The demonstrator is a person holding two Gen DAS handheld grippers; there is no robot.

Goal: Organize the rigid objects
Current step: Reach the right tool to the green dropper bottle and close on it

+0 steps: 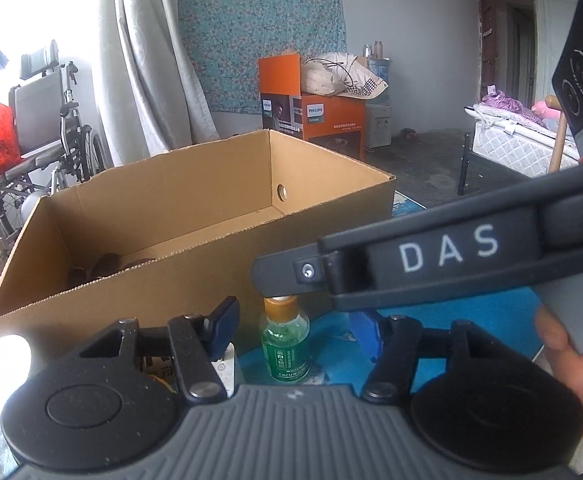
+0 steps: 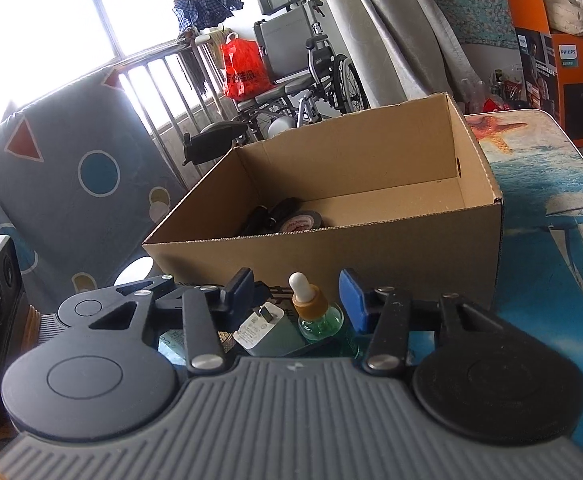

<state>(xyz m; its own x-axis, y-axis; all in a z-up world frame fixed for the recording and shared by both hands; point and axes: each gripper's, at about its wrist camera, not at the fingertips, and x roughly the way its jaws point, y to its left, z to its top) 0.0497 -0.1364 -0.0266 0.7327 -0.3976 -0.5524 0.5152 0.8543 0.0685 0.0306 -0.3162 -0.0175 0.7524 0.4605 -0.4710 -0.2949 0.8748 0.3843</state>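
A small green dropper bottle (image 1: pixel 285 344) with an amber collar stands on the blue table, just in front of an open cardboard box (image 1: pixel 179 200). My left gripper (image 1: pixel 293 330) is open, with the bottle between its fingers and a gap on each side. My right gripper's black finger (image 1: pixel 291 276) reaches over the bottle's top from the right. In the right wrist view, my right gripper (image 2: pixel 297 296) is open. The bottle (image 2: pixel 317 320) and a white charger plug (image 2: pixel 257 330) lie below and between its fingers. The box (image 2: pixel 331 256) holds a tape roll (image 2: pixel 303 221) and dark items.
The sea-print table (image 2: pixel 551 260) runs on to the right of the box. A person's hand (image 1: pixel 571 364) holds the right gripper's handle. Beyond are a wheelchair (image 2: pixel 299 68), an orange carton (image 1: pixel 323 116), a bed (image 1: pixel 519 148) and a patterned cushion (image 2: pixel 71 168) on the left.
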